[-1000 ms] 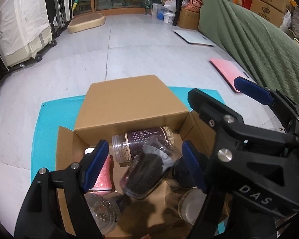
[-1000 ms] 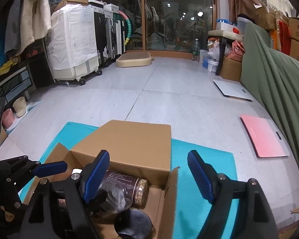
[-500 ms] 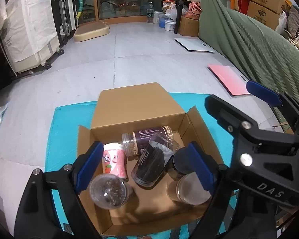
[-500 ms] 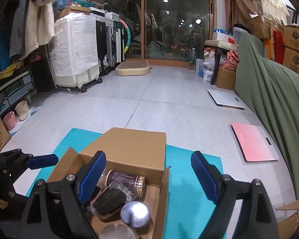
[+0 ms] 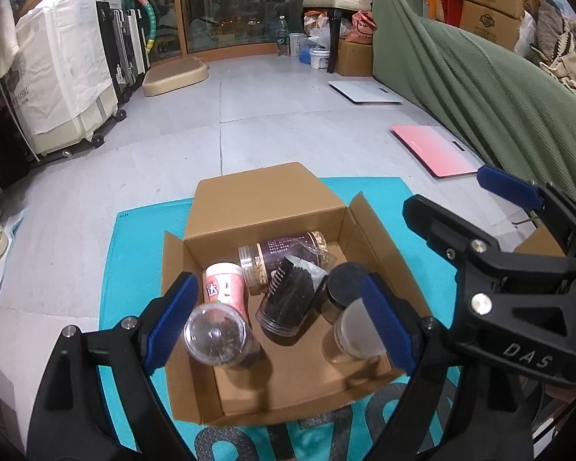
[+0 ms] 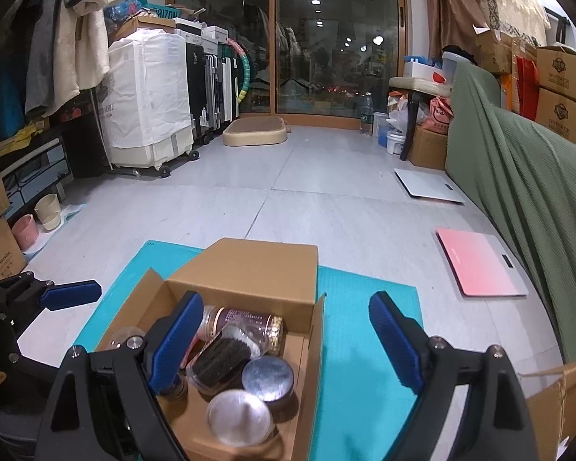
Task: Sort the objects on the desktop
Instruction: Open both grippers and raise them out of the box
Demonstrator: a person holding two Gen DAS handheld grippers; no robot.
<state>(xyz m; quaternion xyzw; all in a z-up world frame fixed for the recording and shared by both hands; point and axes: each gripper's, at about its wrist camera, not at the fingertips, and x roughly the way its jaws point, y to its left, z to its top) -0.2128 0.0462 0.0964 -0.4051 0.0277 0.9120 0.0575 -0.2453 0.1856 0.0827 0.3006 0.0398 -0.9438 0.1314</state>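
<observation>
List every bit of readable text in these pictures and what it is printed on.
"DAS": right gripper body, in the left wrist view.
"达": pink-labelled can in the cardboard box; the rest is hidden.
Large grey characters on the teal mat: cut off.
Dark-labelled jar print: too small.

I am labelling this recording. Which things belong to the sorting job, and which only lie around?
Job: cardboard box, pink can, nut jar, dark jar, left gripper, right gripper.
Around: pink board, suitcases, teal mat.
</observation>
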